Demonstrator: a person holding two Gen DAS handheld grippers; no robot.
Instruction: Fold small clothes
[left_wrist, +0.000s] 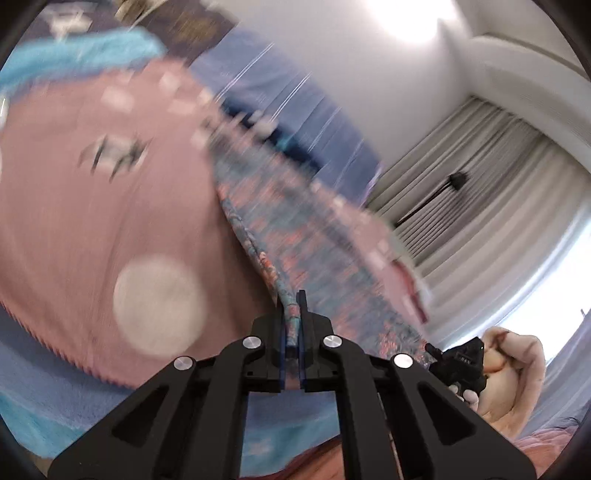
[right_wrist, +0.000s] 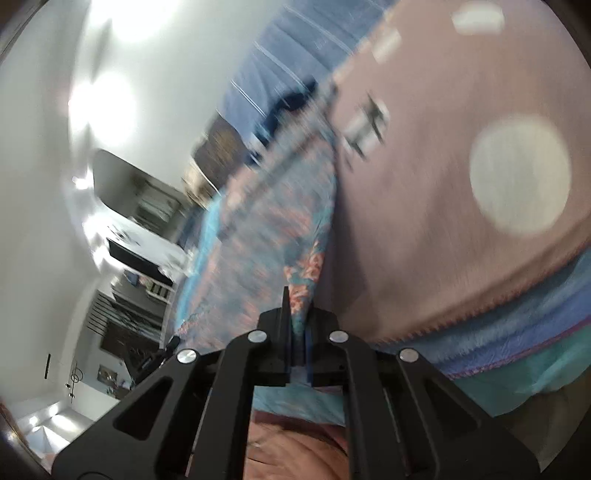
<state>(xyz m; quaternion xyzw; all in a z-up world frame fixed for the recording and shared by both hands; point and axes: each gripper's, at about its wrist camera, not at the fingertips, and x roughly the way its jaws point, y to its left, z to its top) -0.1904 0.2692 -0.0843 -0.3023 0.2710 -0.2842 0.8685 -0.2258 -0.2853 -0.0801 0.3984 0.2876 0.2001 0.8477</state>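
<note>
Left wrist view: both grippers pinch the floral garment.
Left gripper and right gripper should keep the edge taut while laying it down.

An edge of the floral garment is pinched between the closed jaws of the left gripper; a pink blanket is seen to its left.

- No text, label, brand or number can be read in either view.
- Small pale marks on the black device beside the hand are too blurred to make out.
</note>
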